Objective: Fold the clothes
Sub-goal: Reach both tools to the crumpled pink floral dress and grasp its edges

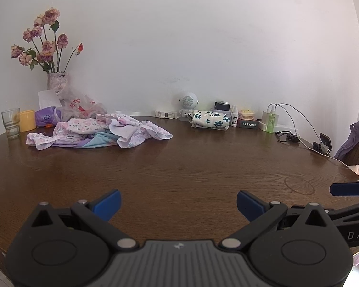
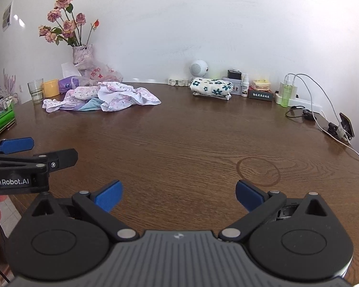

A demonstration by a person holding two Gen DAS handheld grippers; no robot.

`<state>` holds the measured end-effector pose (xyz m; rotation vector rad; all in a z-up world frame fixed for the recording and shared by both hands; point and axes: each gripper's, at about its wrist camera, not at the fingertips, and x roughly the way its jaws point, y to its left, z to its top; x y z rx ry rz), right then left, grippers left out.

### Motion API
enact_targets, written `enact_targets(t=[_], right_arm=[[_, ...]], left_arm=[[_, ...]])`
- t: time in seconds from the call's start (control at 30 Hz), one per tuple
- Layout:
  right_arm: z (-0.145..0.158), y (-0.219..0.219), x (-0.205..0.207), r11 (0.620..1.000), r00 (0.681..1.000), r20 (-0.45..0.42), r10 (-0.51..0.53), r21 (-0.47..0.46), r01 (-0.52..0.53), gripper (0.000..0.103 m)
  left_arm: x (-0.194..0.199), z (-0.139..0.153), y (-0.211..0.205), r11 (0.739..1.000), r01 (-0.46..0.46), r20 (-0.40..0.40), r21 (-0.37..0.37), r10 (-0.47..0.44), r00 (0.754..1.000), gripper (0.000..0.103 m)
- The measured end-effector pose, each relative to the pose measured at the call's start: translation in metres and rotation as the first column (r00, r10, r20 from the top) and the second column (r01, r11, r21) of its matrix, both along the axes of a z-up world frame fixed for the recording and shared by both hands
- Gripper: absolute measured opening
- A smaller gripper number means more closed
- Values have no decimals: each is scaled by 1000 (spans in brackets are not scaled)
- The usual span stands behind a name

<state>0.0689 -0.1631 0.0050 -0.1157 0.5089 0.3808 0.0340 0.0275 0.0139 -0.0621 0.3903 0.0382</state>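
Our left hand-held gripper (image 1: 178,203) and right hand-held gripper (image 2: 178,195) hover spread apart and empty over the brown wooden table (image 1: 191,167), the crumpled floral clothes (image 1: 100,131) well beyond, far-left near the white wall (image 1: 203,47).

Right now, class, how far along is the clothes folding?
Done: one folded flowered garment lies by the wall. In hand: nothing; the left tool and right tool are both open over bare table. Left: the crumpled pile of pastel clothes beside the vase.
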Motion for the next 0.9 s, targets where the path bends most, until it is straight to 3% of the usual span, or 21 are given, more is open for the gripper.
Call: enact_targets(t=[0.2, 0.4, 0.57, 0.77, 0.9], right_arm=[[28, 20, 37, 995, 995, 10, 102, -15, -102, 103], [66, 56, 91, 970, 973, 22, 228, -85, -226, 103], [88, 98, 146, 941, 953, 71, 293, -196, -275, 103], [78, 154, 248, 917, 954, 17, 301, -279, -284, 103], [52, 179, 319, 927, 956, -51, 289, -234, -293, 98]], left_arm=[[32, 23, 31, 999, -45, -9, -22, 45, 999, 103], [79, 53, 68, 993, -92, 12, 78, 92, 996, 103], [143, 65, 104, 986, -114, -32, 124, 119, 992, 103], [242, 56, 137, 969, -167, -103, 184, 188, 977, 103], [287, 40, 144, 956, -181, -124, 233, 213, 969, 103]])
